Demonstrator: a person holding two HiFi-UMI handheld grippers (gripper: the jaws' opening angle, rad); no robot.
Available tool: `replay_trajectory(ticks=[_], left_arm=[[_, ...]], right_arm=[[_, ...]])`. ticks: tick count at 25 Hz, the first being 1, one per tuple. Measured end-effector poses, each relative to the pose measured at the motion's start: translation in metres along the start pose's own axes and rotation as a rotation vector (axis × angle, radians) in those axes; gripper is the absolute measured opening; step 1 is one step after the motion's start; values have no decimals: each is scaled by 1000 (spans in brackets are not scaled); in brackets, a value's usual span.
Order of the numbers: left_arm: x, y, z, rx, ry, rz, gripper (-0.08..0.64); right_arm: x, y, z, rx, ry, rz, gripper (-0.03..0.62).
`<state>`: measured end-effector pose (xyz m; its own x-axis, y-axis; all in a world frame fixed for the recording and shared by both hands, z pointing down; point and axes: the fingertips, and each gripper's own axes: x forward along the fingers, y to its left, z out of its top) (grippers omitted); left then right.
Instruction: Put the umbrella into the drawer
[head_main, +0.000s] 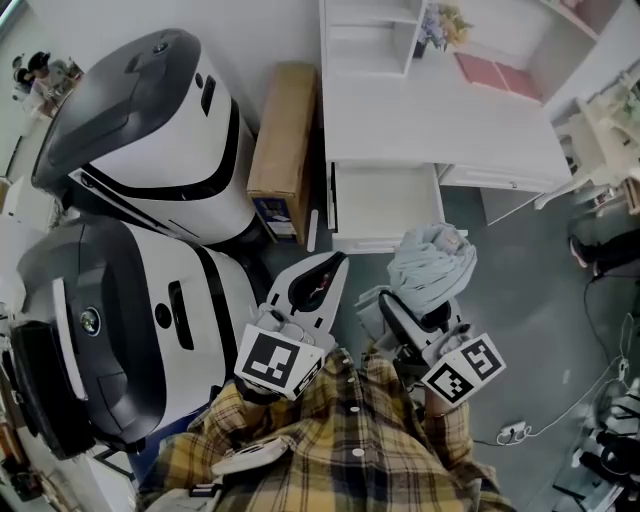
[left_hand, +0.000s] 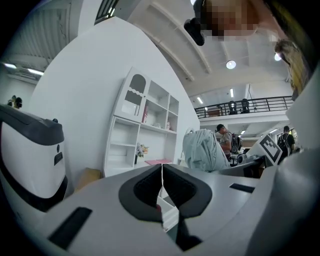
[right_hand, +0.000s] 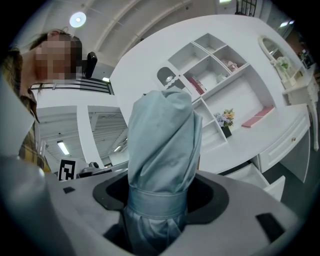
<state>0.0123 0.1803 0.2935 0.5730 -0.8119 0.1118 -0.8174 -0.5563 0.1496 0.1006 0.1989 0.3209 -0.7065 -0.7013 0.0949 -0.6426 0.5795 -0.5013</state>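
A folded pale grey-blue umbrella (head_main: 432, 262) stands upright between the jaws of my right gripper (head_main: 415, 318), which is shut on it around its strap band. In the right gripper view the umbrella (right_hand: 162, 145) fills the middle and hides the fingertips. The white desk (head_main: 440, 130) has one open drawer (head_main: 385, 203), seen bare inside, just beyond the umbrella. That drawer (right_hand: 256, 178) also shows at the lower right of the right gripper view. My left gripper (head_main: 330, 270) hangs beside it, shut with nothing held; its pads meet (left_hand: 161, 182).
Two large white and dark grey machines (head_main: 150, 130) (head_main: 100, 340) stand at the left. A cardboard box (head_main: 285, 140) leans between them and the desk. On the desk are a shelf unit (head_main: 370, 35), flowers (head_main: 440, 25) and a pink book (head_main: 495, 72). Cables (head_main: 520, 430) lie on the floor at the right.
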Motion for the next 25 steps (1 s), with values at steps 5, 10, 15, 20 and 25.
replay_trajectory(ticks=[5, 10, 15, 20, 25], left_arm=[[51, 56, 15, -5, 21, -21, 26], [90, 109, 24, -29, 28, -32, 26], [117, 146, 29, -34, 28, -41, 26], [132, 168, 29, -43, 30, -46, 26], [143, 171, 26, -54, 45, -53, 26]], right_arm=[[65, -31, 27, 0, 14, -28, 307], [119, -59, 46, 4, 21, -59, 307], [157, -78, 56, 4, 35, -77, 307], [182, -91, 59, -1, 40, -94, 307], [189, -97, 66, -5, 38, -95, 307]])
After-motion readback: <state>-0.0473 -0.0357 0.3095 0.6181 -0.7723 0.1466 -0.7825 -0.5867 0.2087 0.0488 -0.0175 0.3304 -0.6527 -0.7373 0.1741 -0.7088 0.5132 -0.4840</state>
